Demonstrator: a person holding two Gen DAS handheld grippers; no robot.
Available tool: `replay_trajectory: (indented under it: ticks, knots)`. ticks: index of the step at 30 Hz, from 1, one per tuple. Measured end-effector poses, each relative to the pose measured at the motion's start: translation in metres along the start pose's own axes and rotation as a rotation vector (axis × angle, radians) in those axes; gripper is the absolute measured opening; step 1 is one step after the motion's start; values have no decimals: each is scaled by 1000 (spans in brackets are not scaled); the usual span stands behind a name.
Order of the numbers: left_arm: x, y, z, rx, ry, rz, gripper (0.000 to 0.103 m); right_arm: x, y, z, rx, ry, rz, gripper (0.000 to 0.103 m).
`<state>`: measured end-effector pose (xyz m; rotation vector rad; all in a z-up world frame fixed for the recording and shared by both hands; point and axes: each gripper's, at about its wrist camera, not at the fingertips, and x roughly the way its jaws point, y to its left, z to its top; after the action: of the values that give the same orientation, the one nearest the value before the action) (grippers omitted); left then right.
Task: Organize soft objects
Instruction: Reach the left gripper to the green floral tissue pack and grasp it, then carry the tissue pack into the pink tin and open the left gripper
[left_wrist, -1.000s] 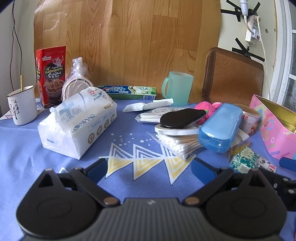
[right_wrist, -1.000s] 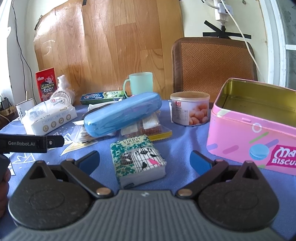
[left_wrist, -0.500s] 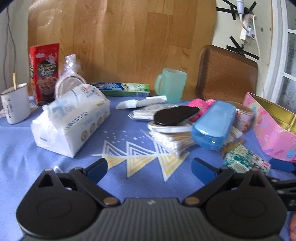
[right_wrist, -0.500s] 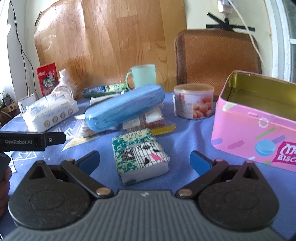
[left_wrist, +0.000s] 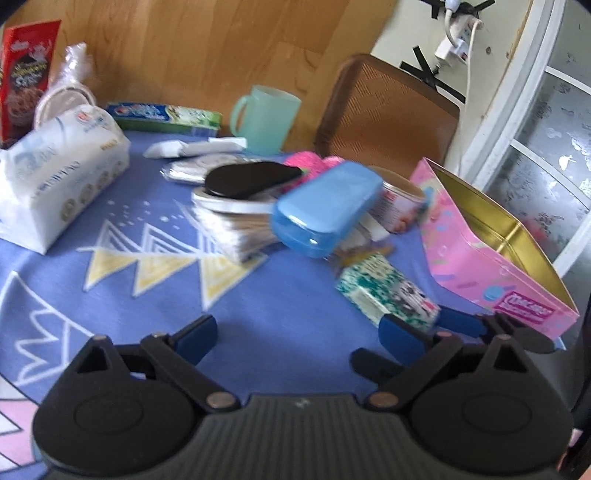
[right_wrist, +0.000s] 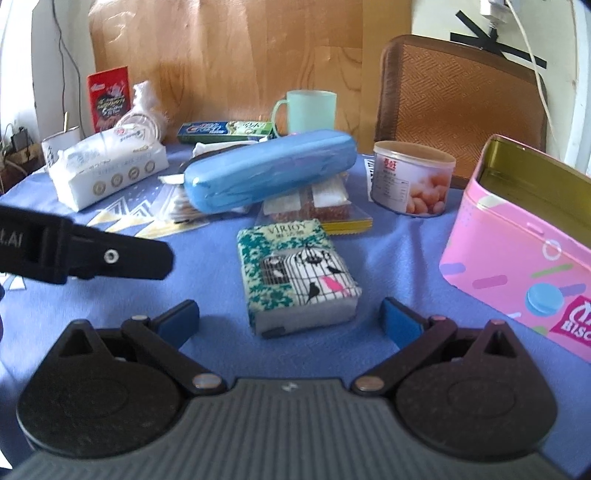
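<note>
While the small green-and-white birdcage-print tissue pack (right_wrist: 297, 275) lies flat at centre frame, the right gripper (right_wrist: 290, 321) straddles it wide, gripping nothing; the left gripper (left_wrist: 297, 332), apparently empty amid blur, is closing slightly beside the open pink biscuit tin (left_wrist: 491, 254).

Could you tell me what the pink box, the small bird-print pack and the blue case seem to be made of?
Pink box: probably tin, since its open inside shines like gold metal under the printed outside.
Bird-print pack: likely paper tissues in thin film, with soft edges and a slight gloss.
Blue case: apparently hard plastic, smooth, rounded and glossy.
</note>
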<state>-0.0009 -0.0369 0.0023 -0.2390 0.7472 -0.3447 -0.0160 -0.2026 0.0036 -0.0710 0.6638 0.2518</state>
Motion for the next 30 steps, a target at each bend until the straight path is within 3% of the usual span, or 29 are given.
replay_trajectory:
  ticks: [14,17,25,26,27,28,29,30]
  knots:
    - [6,-3,7,-36,69,-70,84,-3,-1,-3,-9,-7,16,103]
    - [15,-14,10,-14,96,-102,75,-4,-2,-4,-1,-16,24,103]
    - [37,-28,25,-43,121,-119,72,-2,-7,0,30,-27,31,102]
    - [40,-29,26,-35,117,-112,67,-1,-7,1,32,-34,25,95]
    - [41,-32,27,-26,114,-105,63,0,-6,2,21,-42,18,74]
    - [43,-34,27,-19,119,-104,51,0,-3,2,-12,-60,-5,60]
    - [45,-37,28,-17,135,-121,42,0,-2,3,-19,-62,-4,57]
    - [47,-39,28,-28,160,-152,41,-1,-1,2,-19,-68,2,54]
